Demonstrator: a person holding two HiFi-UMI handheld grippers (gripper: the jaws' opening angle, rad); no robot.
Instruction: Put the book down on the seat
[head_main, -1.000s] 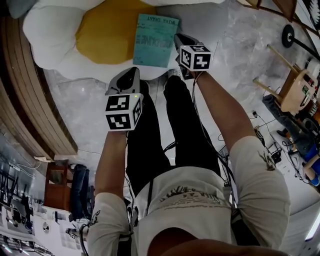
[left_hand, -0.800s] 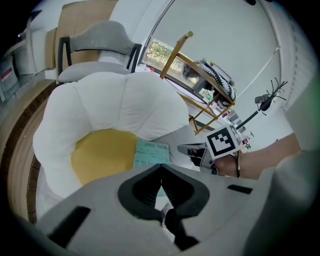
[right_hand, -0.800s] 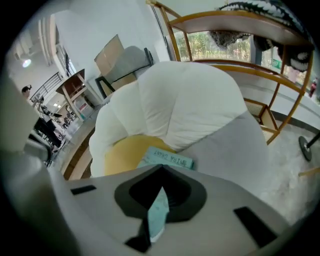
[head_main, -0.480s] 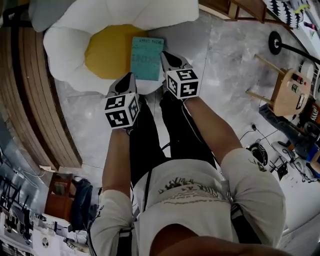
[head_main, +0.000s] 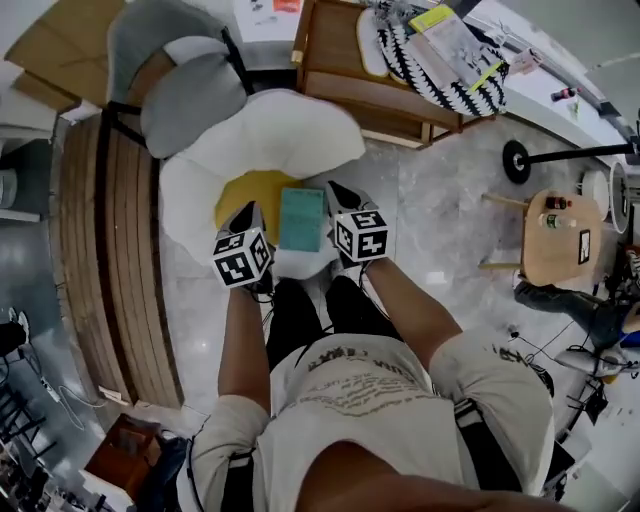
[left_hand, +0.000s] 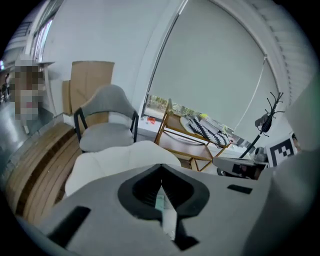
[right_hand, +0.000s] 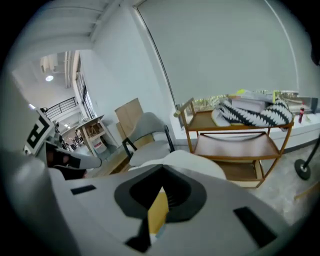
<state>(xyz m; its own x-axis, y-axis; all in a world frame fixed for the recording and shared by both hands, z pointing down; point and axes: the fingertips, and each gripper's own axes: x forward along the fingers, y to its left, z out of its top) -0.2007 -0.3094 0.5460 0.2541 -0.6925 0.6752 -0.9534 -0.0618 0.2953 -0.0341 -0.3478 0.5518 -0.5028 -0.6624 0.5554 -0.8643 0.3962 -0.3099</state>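
Note:
A teal book (head_main: 302, 220) lies flat on the yellow seat cushion (head_main: 248, 195) of a white, petal-shaped armchair (head_main: 285, 135). My left gripper (head_main: 252, 213) hangs just left of the book and my right gripper (head_main: 338, 194) just right of it, both above the seat's front edge. Neither one touches the book. In the left gripper view the left gripper (left_hand: 161, 189) has its jaws together, with a sliver of the teal book (left_hand: 160, 202) below them. The right gripper (right_hand: 159, 194) is also shut and empty, and the yellow cushion (right_hand: 159, 212) shows under its tips.
A grey chair (head_main: 185, 85) stands behind the armchair. A wooden cart (head_main: 395, 75) with a striped cushion (head_main: 440, 60) is at the back right. Wooden decking (head_main: 110, 250) runs along the left. A round wooden side table (head_main: 565, 235) and a lamp base (head_main: 517, 162) stand on the marble floor at the right.
The head camera has risen and now takes in the whole room. Both grippers have drawn back from the book towards the person's body. The book stays flat on the seat.

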